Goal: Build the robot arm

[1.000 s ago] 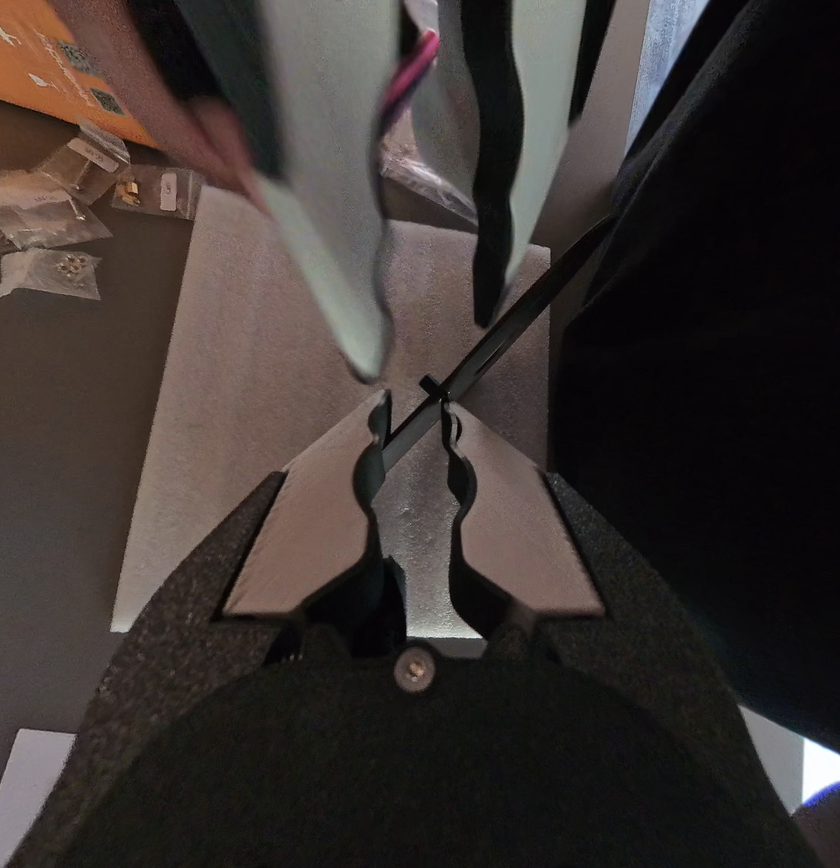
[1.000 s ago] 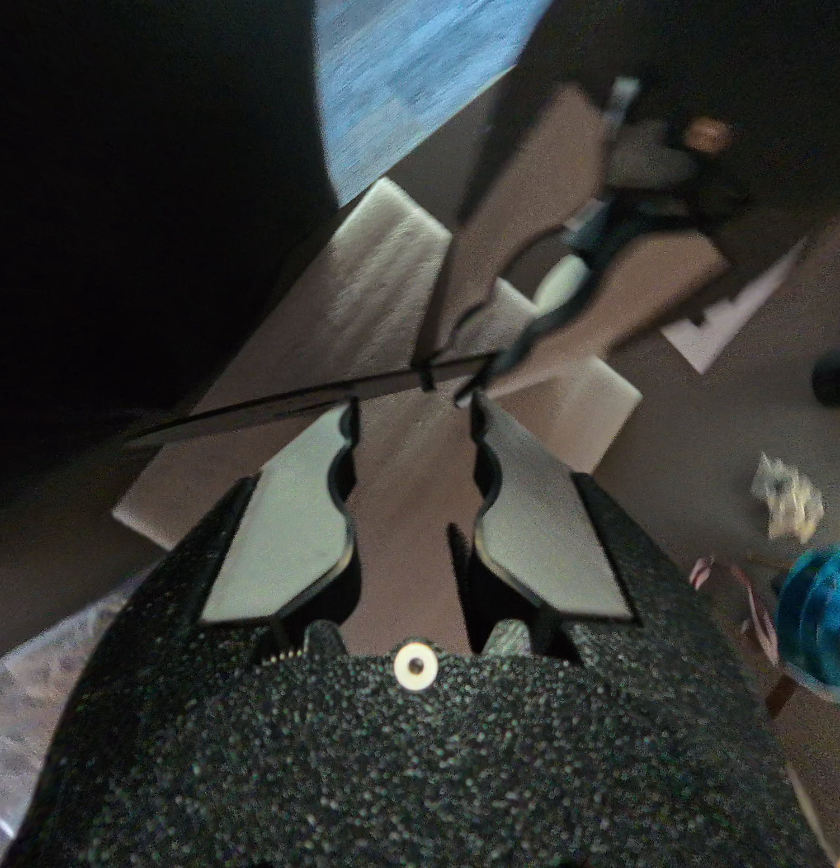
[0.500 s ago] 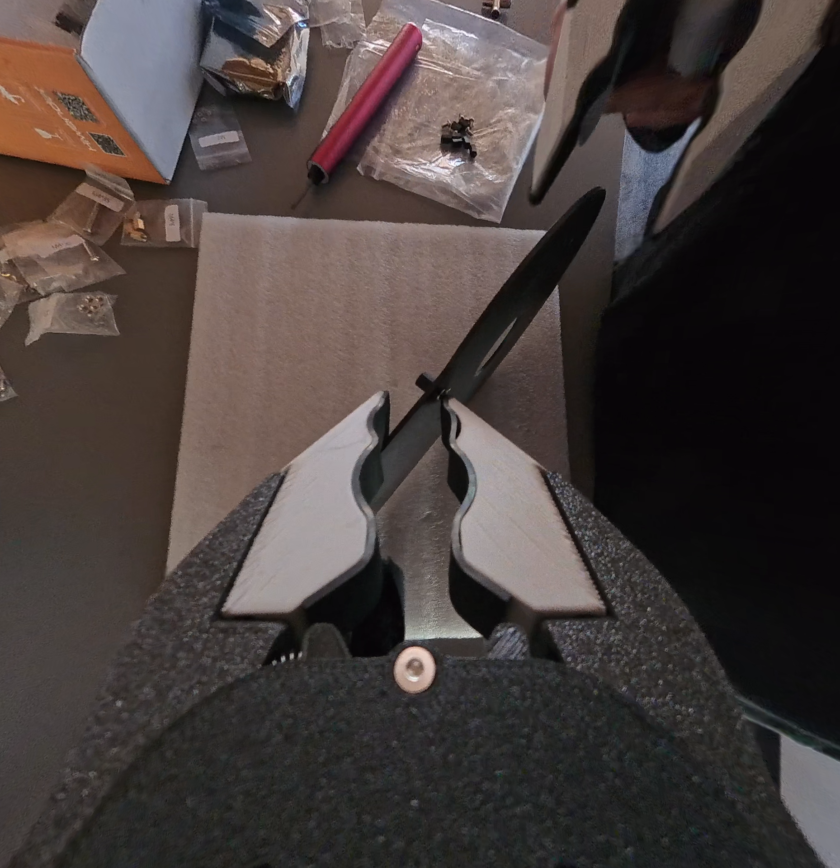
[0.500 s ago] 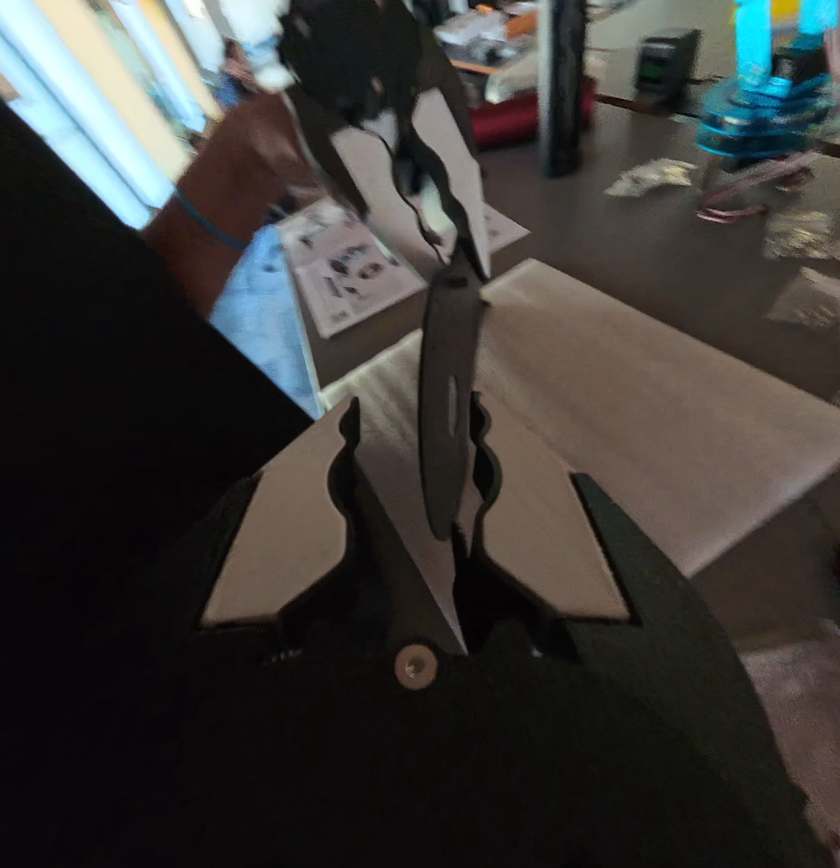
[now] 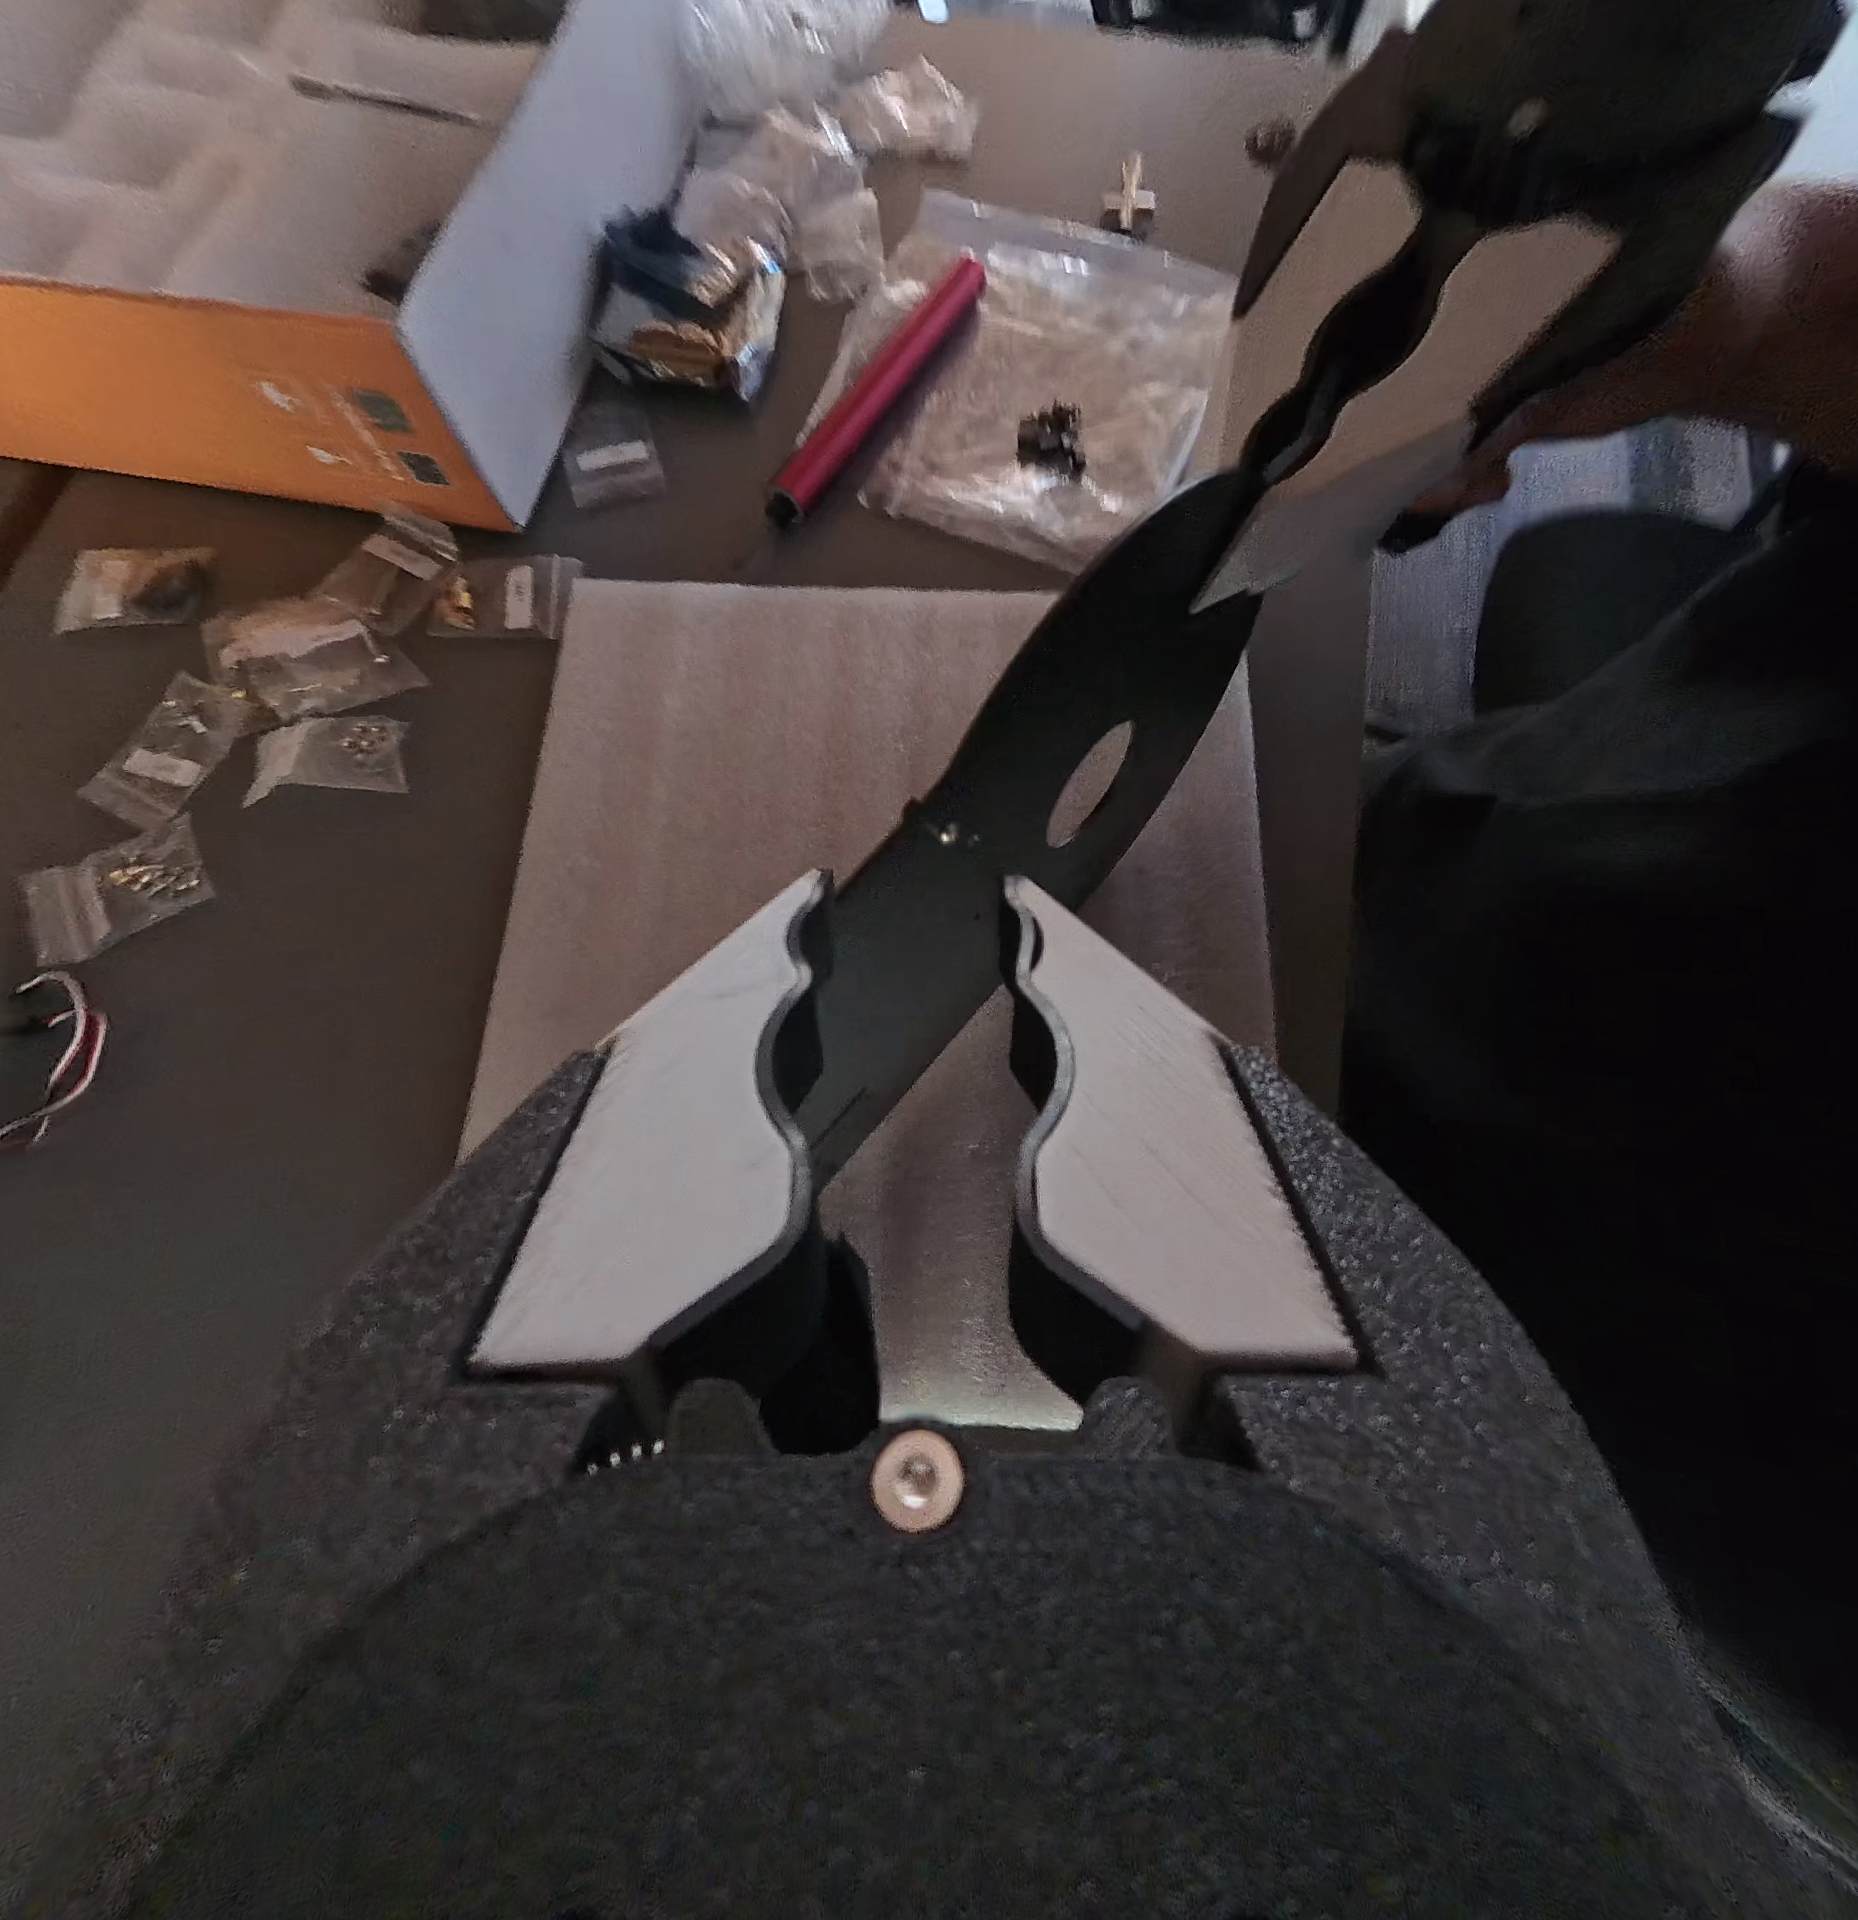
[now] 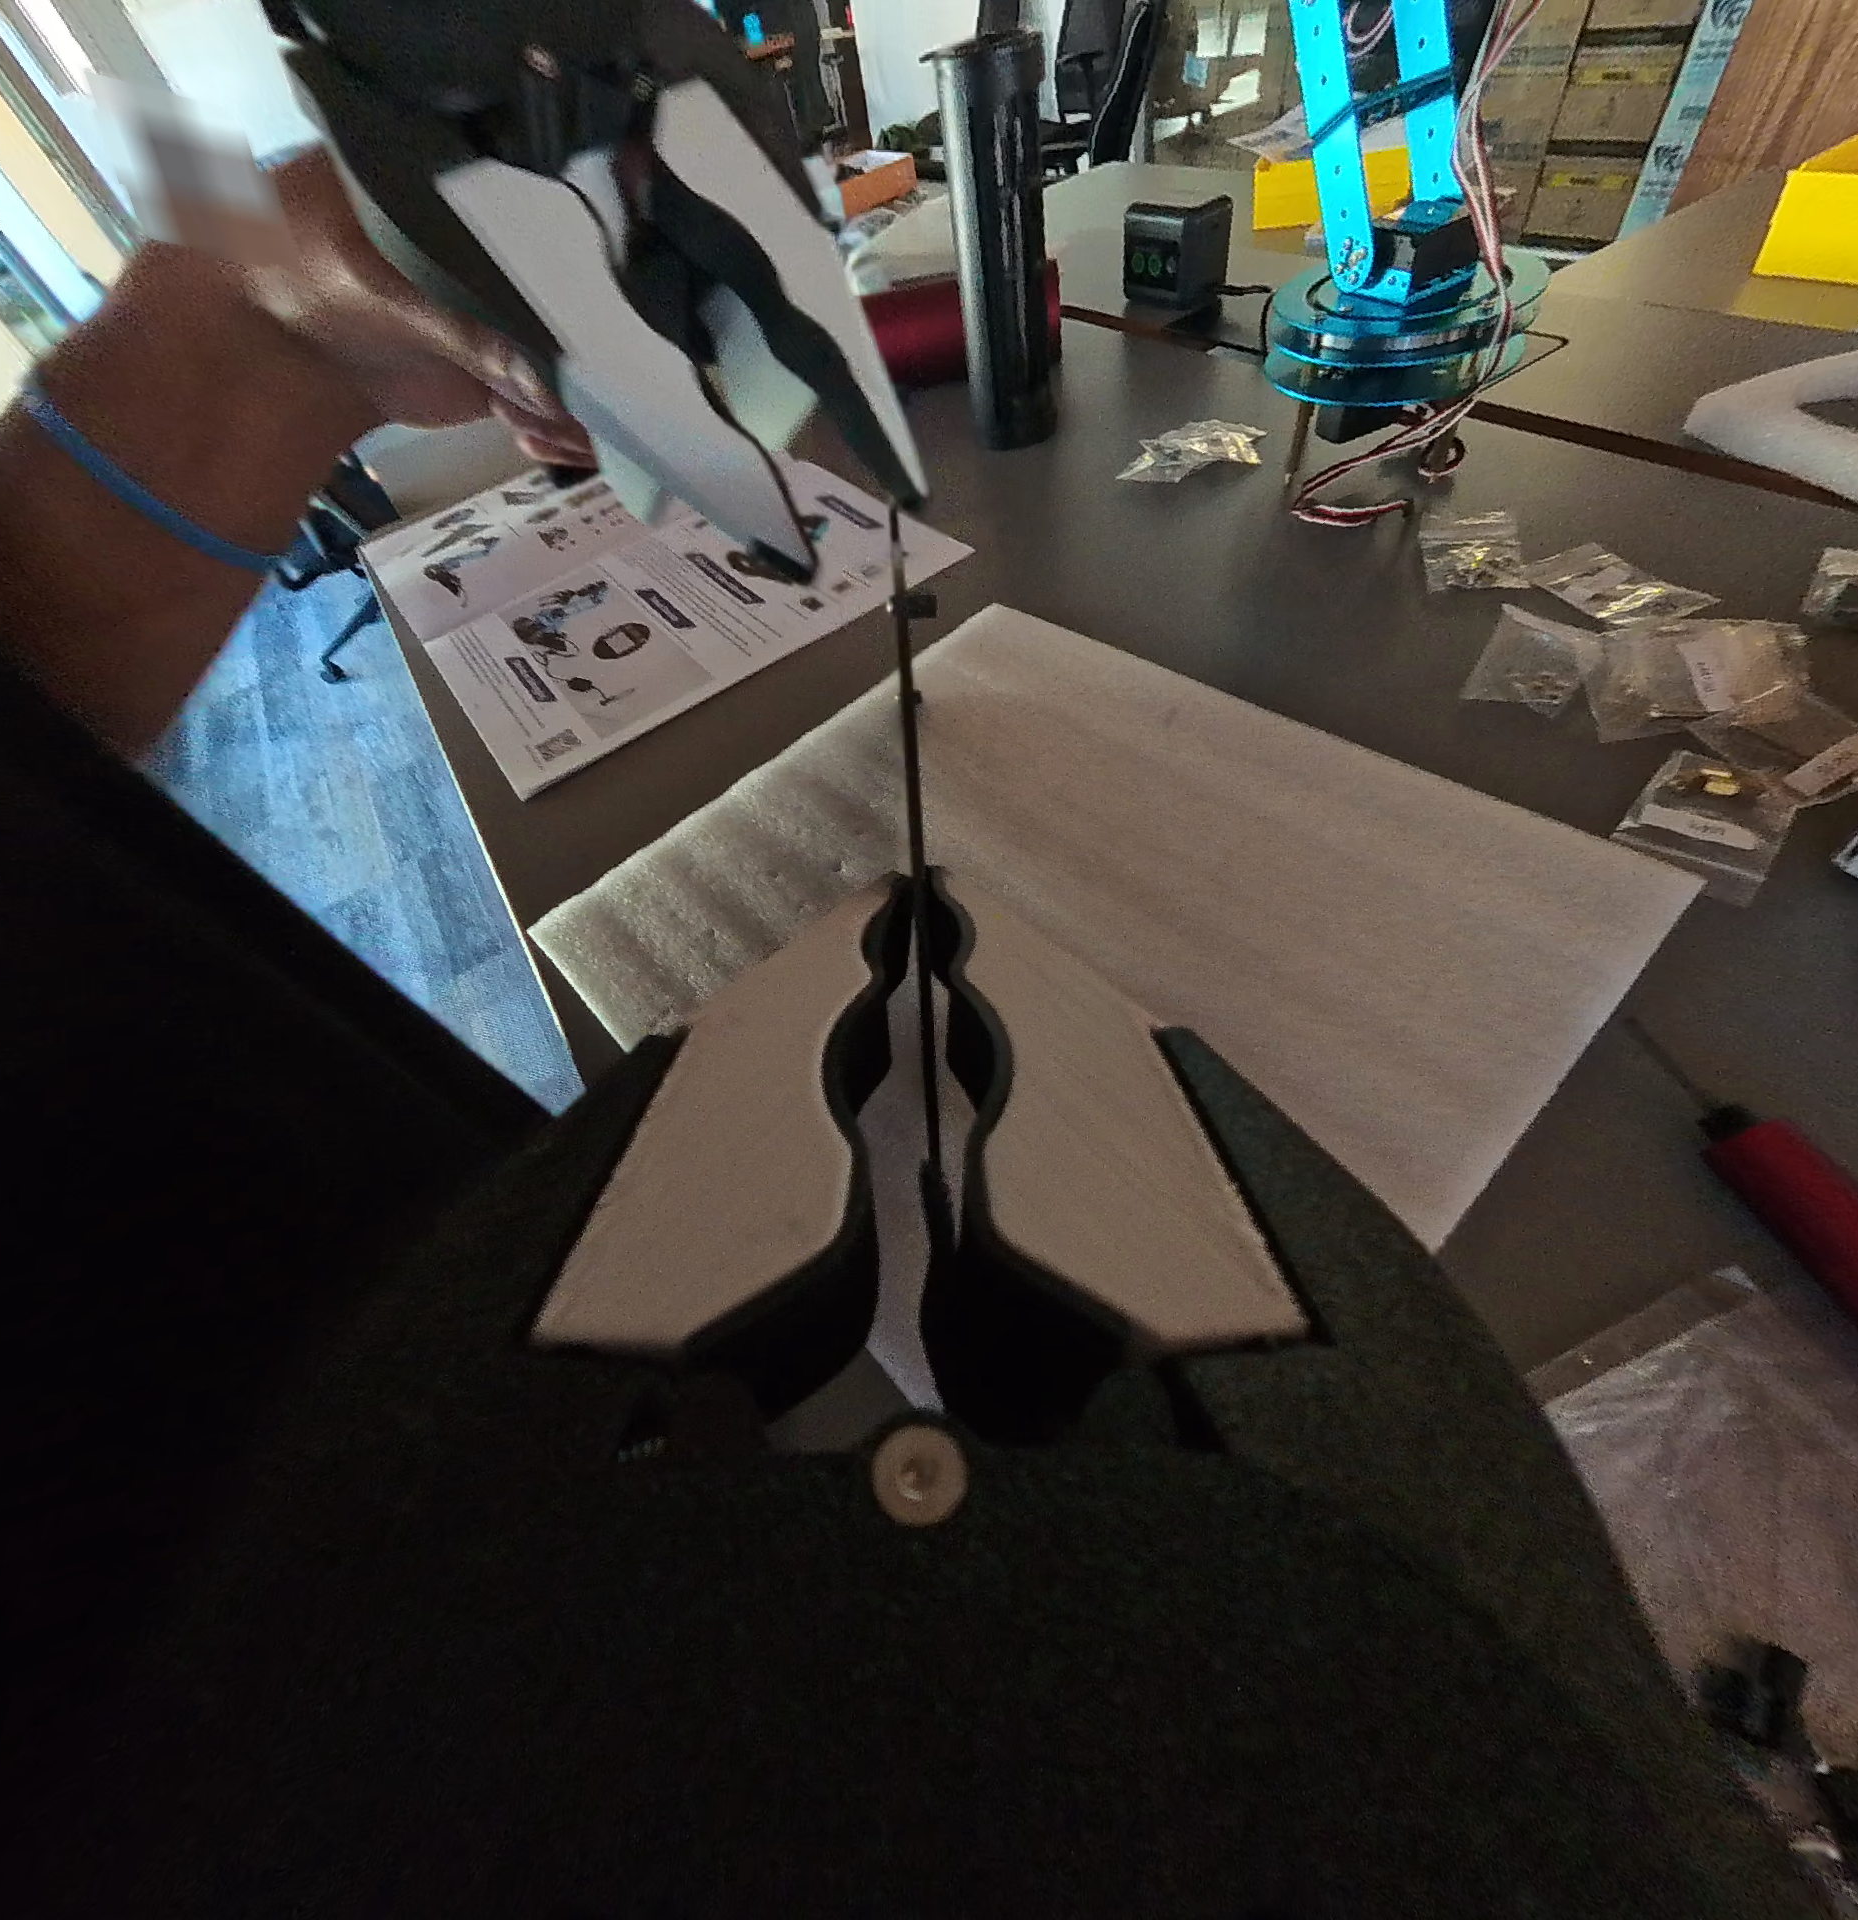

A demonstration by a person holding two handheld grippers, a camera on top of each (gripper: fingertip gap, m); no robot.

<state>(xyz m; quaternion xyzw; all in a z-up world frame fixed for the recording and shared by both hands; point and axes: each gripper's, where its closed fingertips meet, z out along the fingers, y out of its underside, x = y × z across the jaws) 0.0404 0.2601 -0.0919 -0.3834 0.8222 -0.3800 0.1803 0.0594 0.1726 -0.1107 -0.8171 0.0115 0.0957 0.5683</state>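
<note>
The right wrist view shows a thin, flat black plate (image 6: pixel 909 790) seen edge-on, pinched between the fingertips of the right gripper (image 6: pixel 917 891), whose jaws are drawn together on its near end. The plate rises from there toward the left gripper (image 6: pixel 852 535), which hangs in the air above the counter (image 6: pixel 1268 623). In the left wrist view the same flat black plate (image 5: pixel 1060 748) shows its broad face, with an oval hole through it and a rounded far end. It runs aslant through the left gripper (image 5: pixel 917 891), whose jaws stand apart; the plate's lower part lies against the inner edge of the left finger (image 5: pixel 696 1091), and whether anything clamps it there cannot be told. The right gripper (image 5: pixel 1242 566) grips the plate's far end at the upper right.

Below both grippers a white foam sheet (image 5: pixel 759 727) lies flat on the dark counter. Beyond it lie a red cylindrical tube (image 5: pixel 878 390) on a clear plastic bag (image 5: pixel 1070 384), an orange and white cardboard box (image 5: pixel 281 384), and many small clear bags of hardware (image 5: pixel 281 675) to the left. The right wrist view also shows a printed instruction leaflet (image 6: pixel 613 634), a tall black cylinder (image 6: pixel 998 239) and a blue robot arm on a round base (image 6: pixel 1403 260).
</note>
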